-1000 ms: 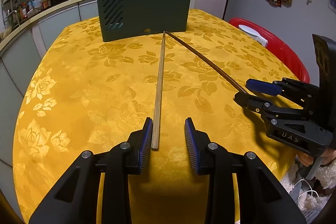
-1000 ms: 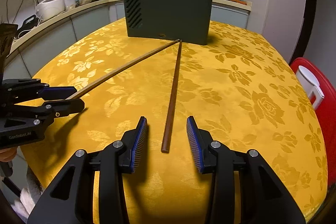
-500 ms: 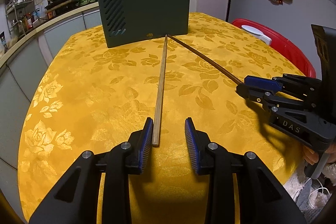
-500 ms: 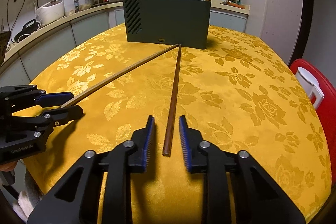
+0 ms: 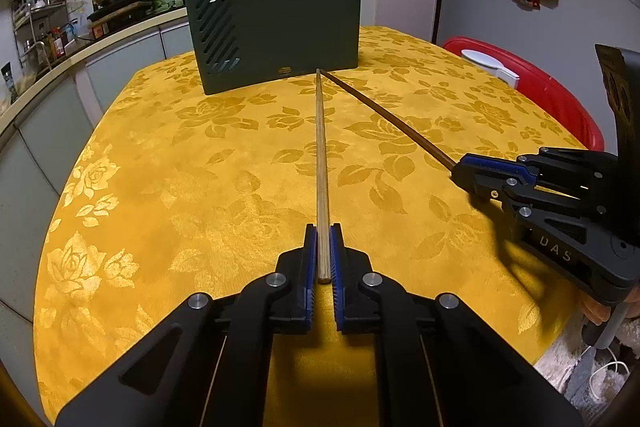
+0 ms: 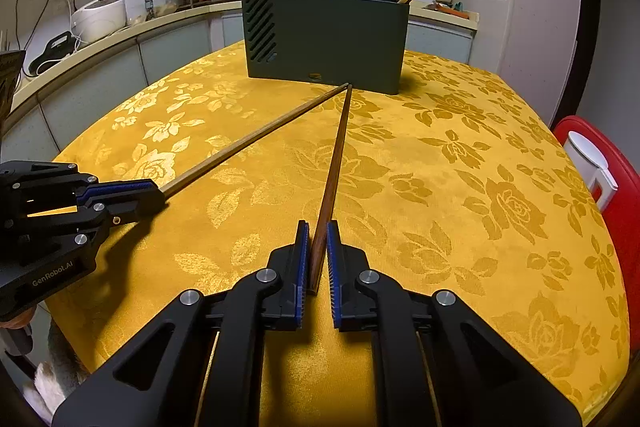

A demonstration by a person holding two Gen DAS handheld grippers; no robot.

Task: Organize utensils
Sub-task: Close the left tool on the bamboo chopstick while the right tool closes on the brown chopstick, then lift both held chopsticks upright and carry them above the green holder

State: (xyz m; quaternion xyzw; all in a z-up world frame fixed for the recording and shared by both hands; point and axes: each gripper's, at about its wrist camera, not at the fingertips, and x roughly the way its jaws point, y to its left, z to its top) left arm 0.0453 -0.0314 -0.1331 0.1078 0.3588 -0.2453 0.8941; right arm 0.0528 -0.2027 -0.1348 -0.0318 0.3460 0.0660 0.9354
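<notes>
A light wooden chopstick (image 5: 321, 155) and a dark brown chopstick (image 5: 384, 113) lie on the yellow floral tablecloth (image 5: 160, 187). Their far tips meet in a V in front of a dark green utensil holder (image 5: 280, 31) with several sticks standing in it. My left gripper (image 5: 323, 229) is closing tight on the near end of the light chopstick, and the blue pads press it. My right gripper (image 6: 318, 227) is closing on the near end of the dark chopstick (image 6: 338, 147), pads against it. Each gripper shows in the other view: the left gripper (image 6: 154, 195) and the right gripper (image 5: 464, 169).
A red chair (image 6: 616, 179) holding a white object stands past the table's right edge. A kitchen counter (image 6: 100, 47) with appliances curves behind the table on the left. The near table edge lies just under both grippers.
Both grippers went from open around the chopstick ends to shut on them; the right closed first, then the left. Neither hand has shifted, and the chopsticks remain on the cloth.
</notes>
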